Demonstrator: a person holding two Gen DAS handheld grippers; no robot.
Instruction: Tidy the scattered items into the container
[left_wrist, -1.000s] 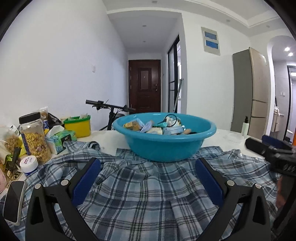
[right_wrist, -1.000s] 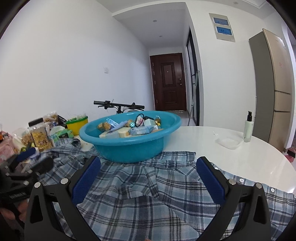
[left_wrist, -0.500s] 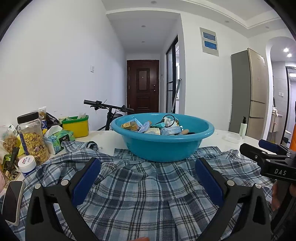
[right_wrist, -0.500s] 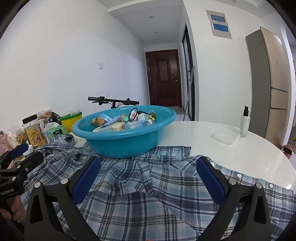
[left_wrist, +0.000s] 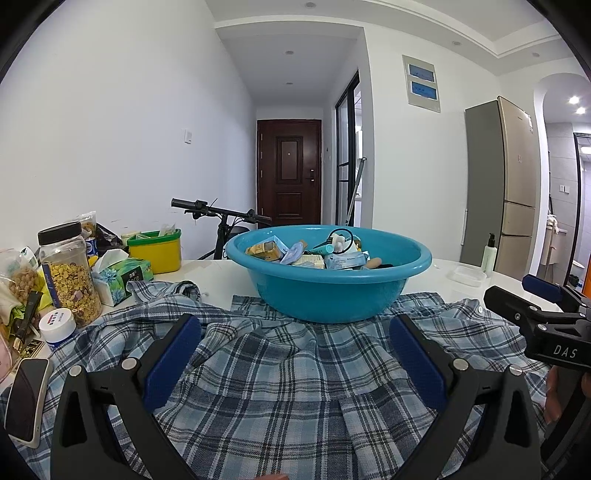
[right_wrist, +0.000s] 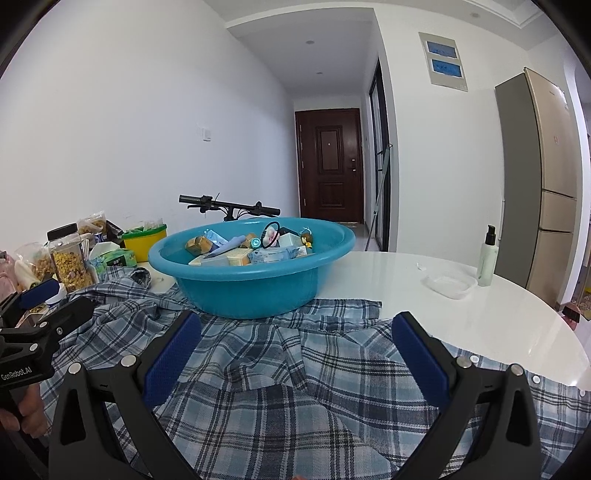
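Crowding the basin (left_wrist: 328, 291) — plaid shirt (left_wrist: 280, 384), cereal jar (left_wrist: 70, 273); both grippers' fingers (left_wrist: 171, 358) spread, empty.

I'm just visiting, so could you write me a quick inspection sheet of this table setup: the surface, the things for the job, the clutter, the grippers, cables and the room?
Surface: white table, partly under a plaid shirt.
Job's things: blue basin sits on the shirt, holding small packets.
Clutter: cereal jar, tissue box, yellow tub, phone, pump bottle.
Grippers: left gripper and right gripper open, empty.
Cables: nothing seen.
Surroundings: bicycle, door, fridge.
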